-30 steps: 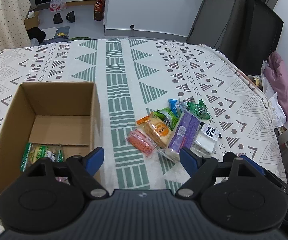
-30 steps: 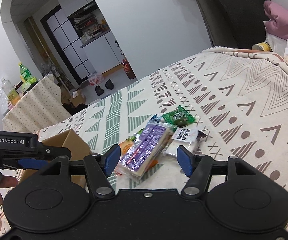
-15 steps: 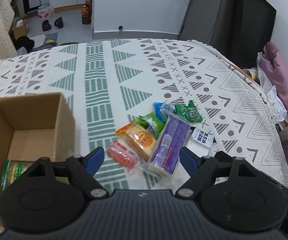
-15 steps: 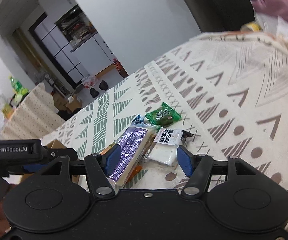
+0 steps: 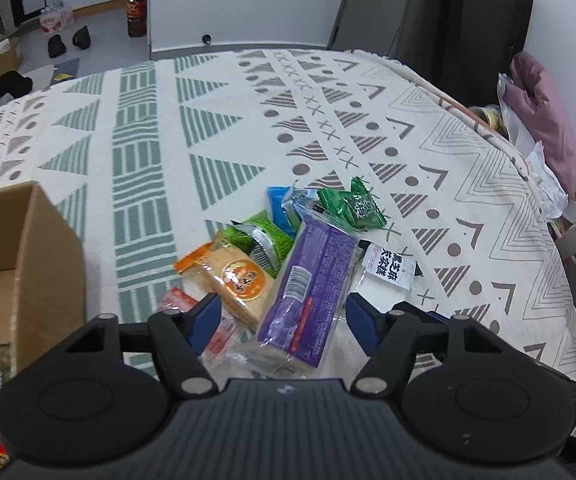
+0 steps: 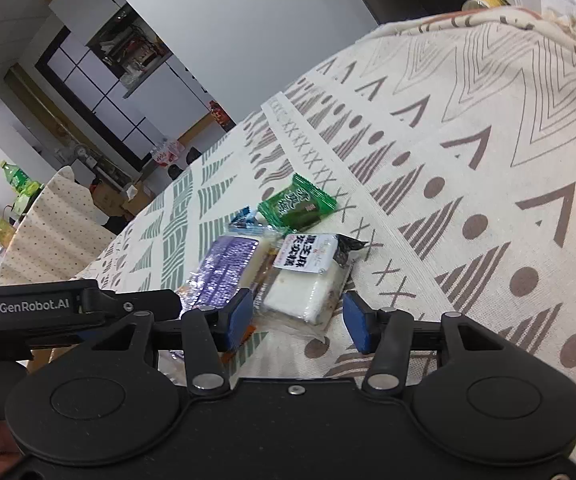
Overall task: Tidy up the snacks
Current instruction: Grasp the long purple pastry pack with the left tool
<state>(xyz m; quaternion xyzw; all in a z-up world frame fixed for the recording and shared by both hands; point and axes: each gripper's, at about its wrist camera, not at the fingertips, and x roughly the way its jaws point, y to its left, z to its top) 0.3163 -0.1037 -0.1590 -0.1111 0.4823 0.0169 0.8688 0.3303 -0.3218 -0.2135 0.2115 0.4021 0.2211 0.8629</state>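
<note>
left gripper [image 5: 284,320] hovering jaws wide, straddling long purple plastic-wrapped snack pack [image 5: 308,292], right gripper [image 6: 298,318] gaping wide around white clear-wrapped cake [image 6: 308,280], neither gripping, brown cardboard box [image 5: 28,260] sitting left of pile

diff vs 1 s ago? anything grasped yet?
Both grippers closed in on the snack pile: left gripper swung right from the cardboard box to straddle the purple pack; right gripper lines up on the white cake pack. Nothing grasped. Snacks unmoved.
</note>
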